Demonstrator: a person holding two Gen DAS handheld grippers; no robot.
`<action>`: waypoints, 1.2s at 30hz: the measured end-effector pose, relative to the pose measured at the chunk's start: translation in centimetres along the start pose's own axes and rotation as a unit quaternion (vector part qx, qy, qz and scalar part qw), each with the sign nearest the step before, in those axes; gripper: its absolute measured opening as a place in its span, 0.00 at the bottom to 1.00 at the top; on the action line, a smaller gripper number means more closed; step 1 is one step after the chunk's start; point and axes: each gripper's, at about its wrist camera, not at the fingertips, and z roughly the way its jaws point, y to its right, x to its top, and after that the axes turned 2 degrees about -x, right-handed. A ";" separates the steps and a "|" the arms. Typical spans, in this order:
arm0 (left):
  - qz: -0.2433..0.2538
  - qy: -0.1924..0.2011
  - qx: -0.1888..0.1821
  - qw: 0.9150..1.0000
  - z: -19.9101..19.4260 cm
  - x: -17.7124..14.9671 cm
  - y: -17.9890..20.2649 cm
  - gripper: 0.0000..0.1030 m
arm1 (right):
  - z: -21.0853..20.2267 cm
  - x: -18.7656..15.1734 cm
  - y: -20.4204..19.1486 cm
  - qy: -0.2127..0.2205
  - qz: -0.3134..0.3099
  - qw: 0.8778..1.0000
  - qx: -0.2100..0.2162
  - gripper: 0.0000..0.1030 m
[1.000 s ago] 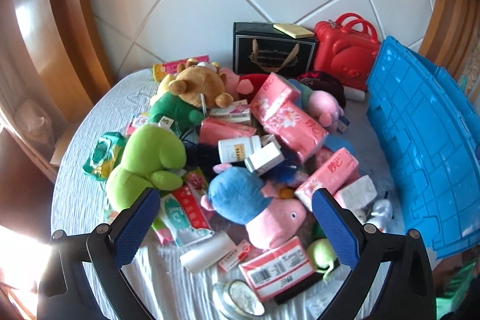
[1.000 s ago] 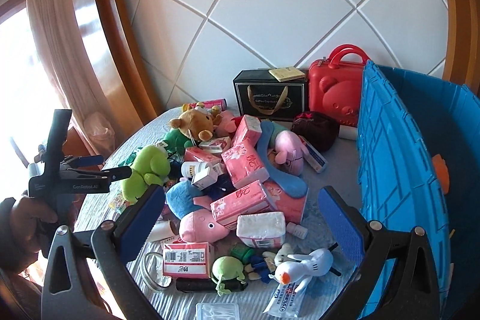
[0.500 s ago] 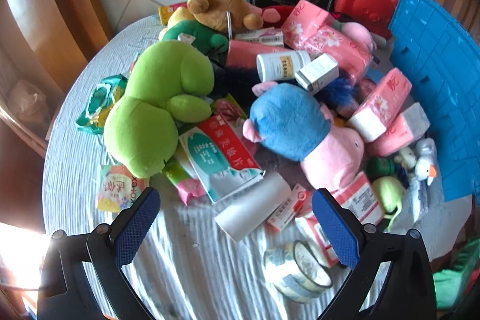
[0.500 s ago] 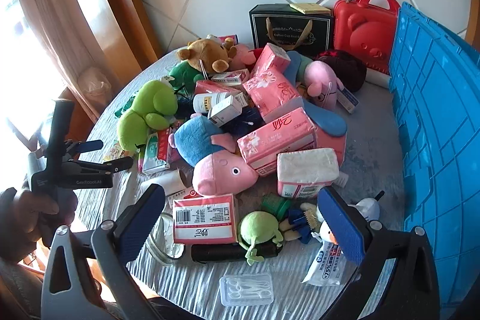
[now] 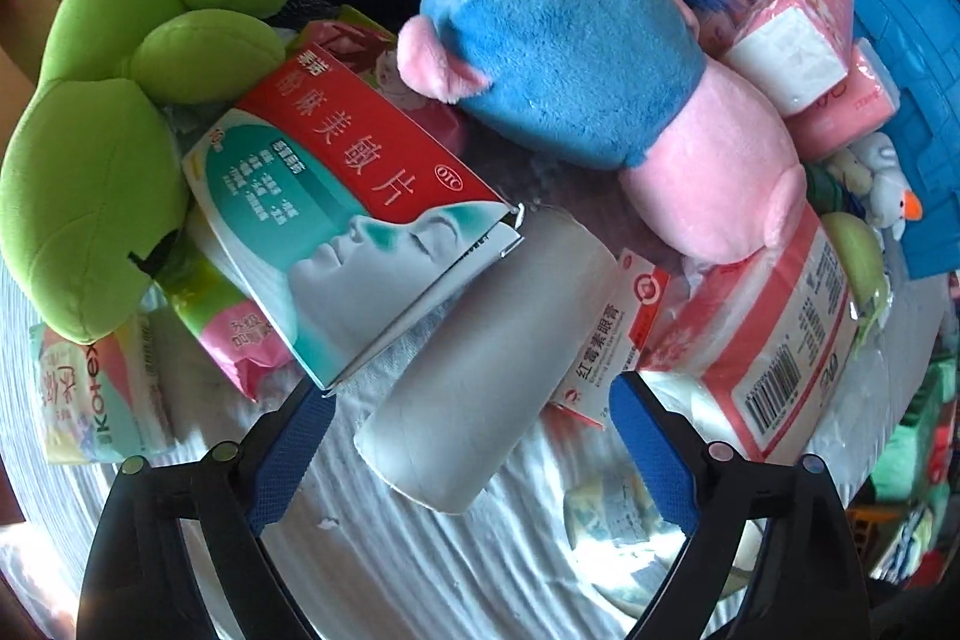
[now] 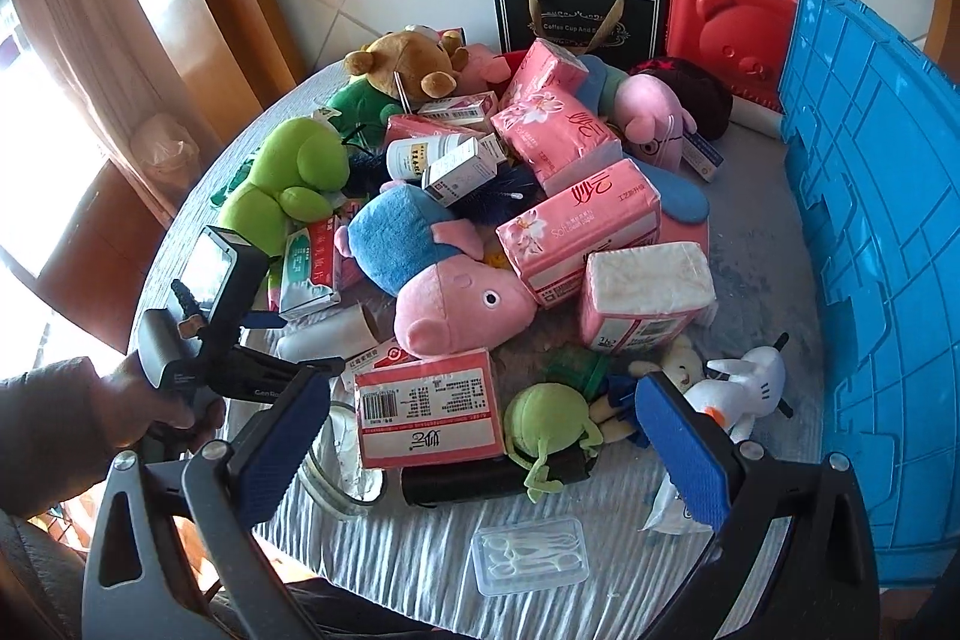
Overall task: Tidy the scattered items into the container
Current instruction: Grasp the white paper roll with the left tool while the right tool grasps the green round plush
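Observation:
A heap of toys, tissue packs and boxes covers the round table [image 6: 420, 544]. My left gripper [image 5: 474, 451] is open, its jaws on either side of the near end of a grey cardboard tube [image 5: 480, 370], not touching it. The tube also shows in the right wrist view [image 6: 336, 331]. A red-and-teal medicine box [image 5: 342, 196] leans over the tube's far end. A blue-and-pink pig plush [image 5: 600, 88] lies just beyond. My right gripper [image 6: 480, 442] is open and empty above a pink tissue pack [image 6: 429, 409] and a small green frog toy [image 6: 549, 427]. The blue crate [image 6: 870, 220] stands at the right.
A green plush [image 5: 120, 112] and a Kotex pack [image 5: 90, 388] lie left of the tube. A tape roll [image 6: 339, 472], a black cylinder [image 6: 480, 484] and a clear plastic case [image 6: 531, 556] sit near the front edge. A black box [image 6: 576, 10] and a red case [image 6: 732, 10] stand at the back.
My left gripper has moved down and forward, from above the heap to close around the grey tube. My right gripper has moved lower and closer to the front of the heap.

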 end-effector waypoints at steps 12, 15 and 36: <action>-0.006 -0.001 -0.030 1.000 -0.3 -0.6 0.8 0.50 | 6.1 -2.6 2.0 -0.053 0.020 0.998 -0.038 1.00; -0.010 0.007 -0.029 1.000 -1.6 -1.2 0.6 0.48 | 8.7 -3.3 2.9 -0.069 0.035 0.996 -0.052 1.00; -0.016 0.035 -0.018 0.999 -6.9 -2.8 -0.1 0.44 | 14.8 -4.6 3.7 -0.112 0.034 0.991 -0.058 0.53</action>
